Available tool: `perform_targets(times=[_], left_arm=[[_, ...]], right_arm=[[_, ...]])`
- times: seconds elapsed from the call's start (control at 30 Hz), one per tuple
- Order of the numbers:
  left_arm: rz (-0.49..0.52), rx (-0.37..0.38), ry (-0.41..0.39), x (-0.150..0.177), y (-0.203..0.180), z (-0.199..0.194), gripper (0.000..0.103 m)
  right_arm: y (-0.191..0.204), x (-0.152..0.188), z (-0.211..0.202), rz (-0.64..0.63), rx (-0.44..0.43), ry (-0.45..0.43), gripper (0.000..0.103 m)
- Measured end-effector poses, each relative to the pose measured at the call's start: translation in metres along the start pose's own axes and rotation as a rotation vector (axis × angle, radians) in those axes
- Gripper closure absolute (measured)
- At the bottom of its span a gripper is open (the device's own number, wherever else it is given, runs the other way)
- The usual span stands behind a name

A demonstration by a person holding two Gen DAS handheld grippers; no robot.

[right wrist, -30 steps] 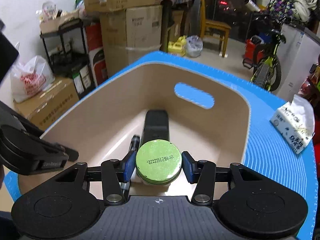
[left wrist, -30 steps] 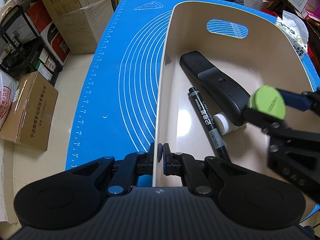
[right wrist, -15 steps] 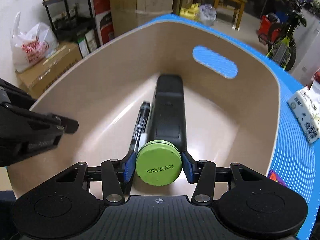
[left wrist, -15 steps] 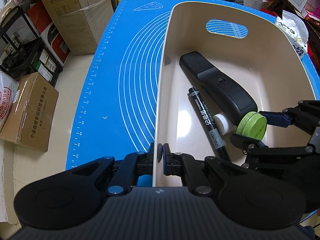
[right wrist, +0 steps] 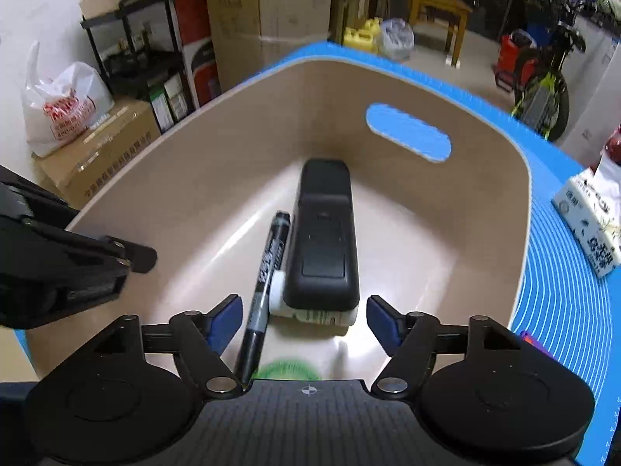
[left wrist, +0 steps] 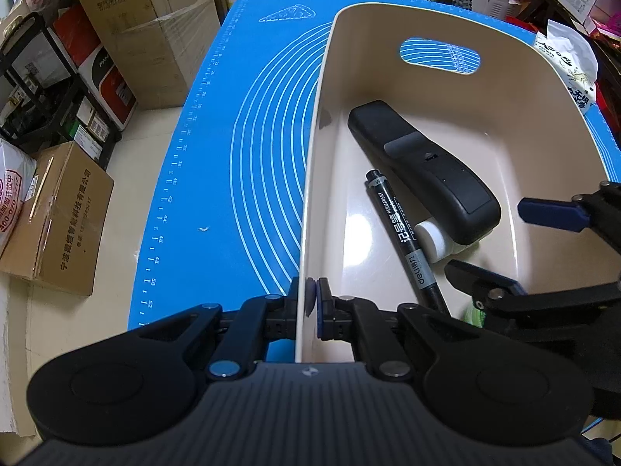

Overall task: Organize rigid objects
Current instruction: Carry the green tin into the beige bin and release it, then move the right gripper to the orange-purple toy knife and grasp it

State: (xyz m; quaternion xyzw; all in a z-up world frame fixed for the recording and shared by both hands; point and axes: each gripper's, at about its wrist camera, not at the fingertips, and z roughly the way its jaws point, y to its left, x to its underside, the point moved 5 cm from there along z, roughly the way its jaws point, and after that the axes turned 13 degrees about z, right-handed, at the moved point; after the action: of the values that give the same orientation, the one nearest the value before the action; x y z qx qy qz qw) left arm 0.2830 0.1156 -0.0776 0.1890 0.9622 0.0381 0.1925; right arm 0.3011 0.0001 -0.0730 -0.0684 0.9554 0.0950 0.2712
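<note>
Beige bin (left wrist: 310,178) rim clamped, left hand-held gripper (left wrist: 310,303)

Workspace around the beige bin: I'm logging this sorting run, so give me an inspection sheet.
Surface: blue mat with white rings under the beige bin.
Job's things: black remote, black marker and white tube lie in the bin; green-lidded tin, blurred, below the right gripper.
Clutter: tissue pack on the mat.
Grippers: left gripper shut on the bin wall; right gripper opening, nothing between its pads.
Cables: nothing seen.
Surroundings: cardboard boxes, shelf, bicycle.
</note>
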Motion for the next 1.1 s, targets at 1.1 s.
perform_targets(times=[1.1], left_arm=[[-0.004, 0.003, -0.002, 0.000, 0.000, 0.001, 0.095]], right_arm=[[-0.185, 0.019, -0.068, 0.341, 0.159, -0.267, 0.016]])
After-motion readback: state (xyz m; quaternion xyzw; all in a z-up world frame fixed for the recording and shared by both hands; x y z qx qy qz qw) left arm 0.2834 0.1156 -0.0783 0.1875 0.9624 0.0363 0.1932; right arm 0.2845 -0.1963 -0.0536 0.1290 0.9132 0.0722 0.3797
